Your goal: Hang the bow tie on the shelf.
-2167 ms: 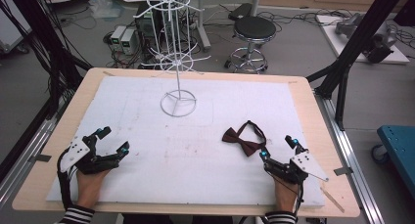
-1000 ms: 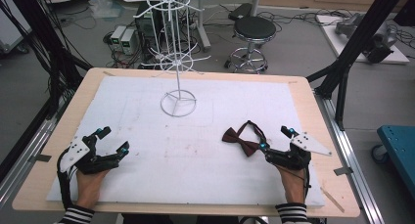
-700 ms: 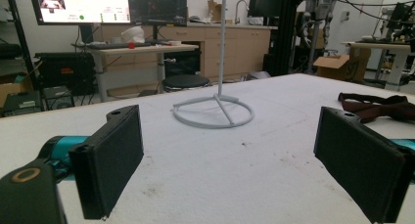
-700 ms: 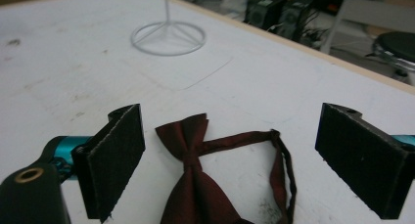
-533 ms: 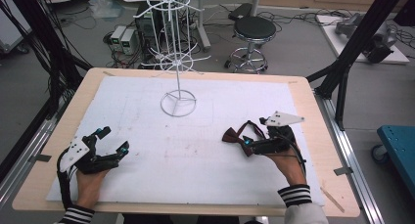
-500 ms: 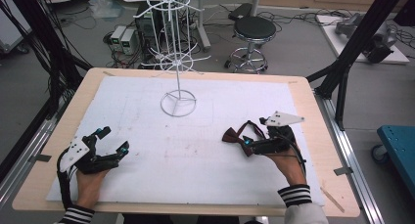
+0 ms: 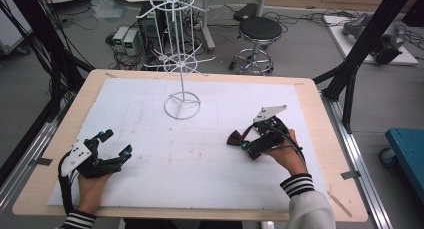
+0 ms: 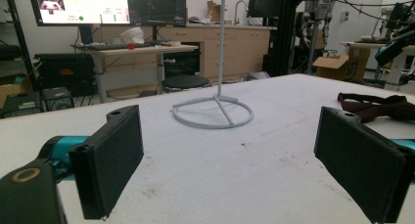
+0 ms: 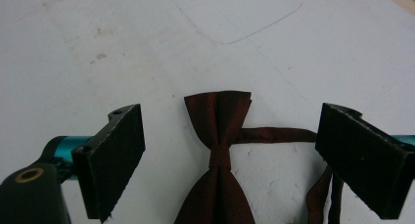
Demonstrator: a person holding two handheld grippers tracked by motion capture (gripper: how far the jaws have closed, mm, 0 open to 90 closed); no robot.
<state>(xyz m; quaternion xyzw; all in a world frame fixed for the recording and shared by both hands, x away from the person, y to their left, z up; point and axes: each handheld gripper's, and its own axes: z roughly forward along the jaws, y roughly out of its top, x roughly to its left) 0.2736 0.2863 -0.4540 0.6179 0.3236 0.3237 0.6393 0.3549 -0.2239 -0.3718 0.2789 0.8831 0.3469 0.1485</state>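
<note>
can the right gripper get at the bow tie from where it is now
Probably yes. The right gripper hangs just above the bow tie with its jaws wide open on either side of the knot, and nothing lies between them and the white mat.

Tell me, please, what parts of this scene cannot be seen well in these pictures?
- Bow tie: its lower wing is cut off by the bottom edge of the right gripper view; in the high view the right gripper covers part of it.
- Wire stand: its top is cut off by the upper edge in the left gripper view.
- Monitor text: too small to read.
</note>
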